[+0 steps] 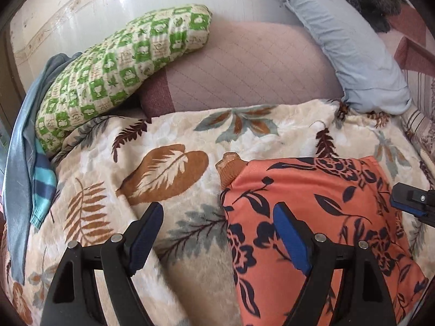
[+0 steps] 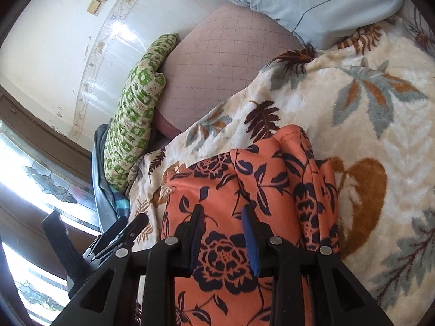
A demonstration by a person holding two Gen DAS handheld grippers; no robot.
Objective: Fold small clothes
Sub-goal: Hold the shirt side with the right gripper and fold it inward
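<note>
An orange garment with a dark floral print [image 1: 312,217] lies folded on a cream leaf-print blanket [image 1: 168,168]. A brown knit piece [image 1: 229,168] pokes out at its far left corner. My left gripper [image 1: 218,207] hovers open and wide over the garment's left edge, with nothing between its pads. In the right wrist view the garment [image 2: 244,184] fills the middle, bunched into folds on its right side. My right gripper [image 2: 223,213] stands just above it with a narrow gap, and the cloth shows flat and unpinched between the pads. It also shows at the garment's right edge [image 1: 413,201].
A green checked pillow [image 1: 122,68] and a light blue pillow [image 1: 348,49] lie on the pink quilted mattress [image 1: 244,68] beyond the blanket. Blue clothes [image 1: 24,149] hang at the left. A dark furry thing [image 1: 367,0] sits at the top right. A window [image 2: 32,176] is beside the bed.
</note>
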